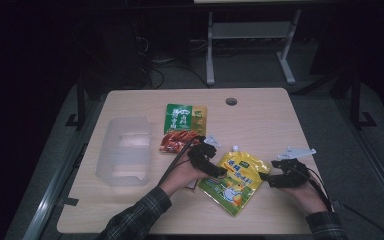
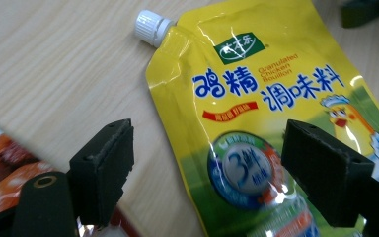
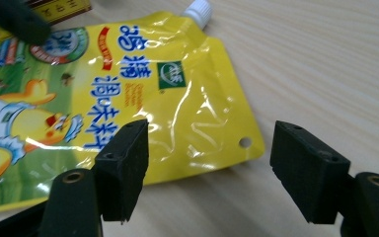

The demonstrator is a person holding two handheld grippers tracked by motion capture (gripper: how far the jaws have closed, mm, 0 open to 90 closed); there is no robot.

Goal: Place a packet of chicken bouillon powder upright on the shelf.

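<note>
A yellow spouted pouch [image 1: 235, 181] of chicken seasoning lies flat on the wooden table [image 1: 280, 125], its white cap [image 2: 150, 23] pointing away from me. My left gripper [image 1: 219, 171] hovers low over the pouch's left edge. Its jaws stand open in the left gripper view [image 2: 207, 168], one over bare wood and one over the pouch [image 2: 256, 98]. My right gripper [image 1: 266, 179] sits at the pouch's right side, open [image 3: 209, 163]. The pouch's corner [image 3: 192, 123] with a punched hole lies just ahead of its jaws. Nothing is pinched by either gripper.
A green packet [image 1: 185, 116] and a red snack packet [image 1: 177, 141] lie behind the left hand. A translucent plastic bin [image 1: 125, 150] stands at the left. A cable hole [image 1: 231, 101] is near the table's far edge. Bare wood stretches to the right.
</note>
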